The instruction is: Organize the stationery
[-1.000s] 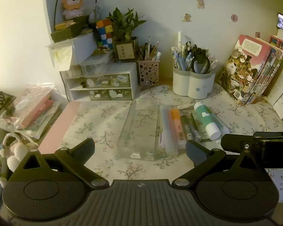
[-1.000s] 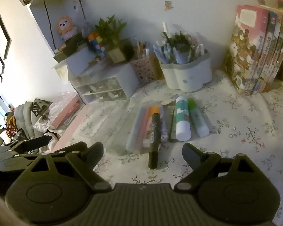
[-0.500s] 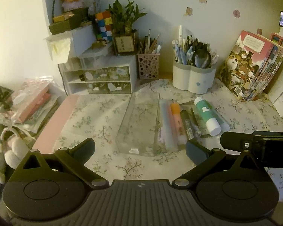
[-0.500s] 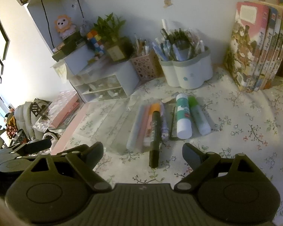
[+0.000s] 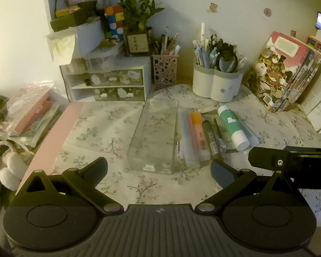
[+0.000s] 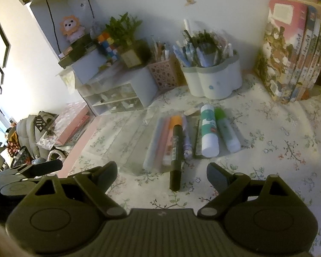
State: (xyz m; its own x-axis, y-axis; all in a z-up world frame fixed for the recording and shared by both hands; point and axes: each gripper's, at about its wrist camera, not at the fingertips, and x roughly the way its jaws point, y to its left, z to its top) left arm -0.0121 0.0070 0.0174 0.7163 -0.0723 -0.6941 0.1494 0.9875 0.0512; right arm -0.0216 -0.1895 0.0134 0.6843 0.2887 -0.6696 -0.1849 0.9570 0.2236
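Note:
A clear plastic box (image 5: 155, 136) lies empty on the flowered cloth, just ahead of my open left gripper (image 5: 158, 169). Right of it lie a pale blue case (image 5: 187, 137), an orange-capped pink highlighter (image 5: 198, 135), a dark marker (image 5: 209, 138) and a green-and-white glue stick (image 5: 232, 126). In the right wrist view my open right gripper (image 6: 161, 170) hovers just behind the dark marker (image 6: 176, 156), whose near end points between the fingers. The glue stick (image 6: 208, 130) and a green-capped tube (image 6: 226, 132) lie to its right. The clear box (image 6: 130, 141) sits left of the row.
At the back stand a white pen holder (image 5: 216, 85), a pink mesh cup (image 5: 164, 69), a small drawer unit (image 5: 109, 81) and a potted plant (image 5: 137, 30). Books (image 5: 286, 72) lean at the right. A pink board (image 5: 53, 141) and bagged items (image 5: 25, 113) lie at the left.
Both grippers have pulled back and risen slightly, so the desk objects sit a little farther off. Nothing on the desk has moved and both stay open.

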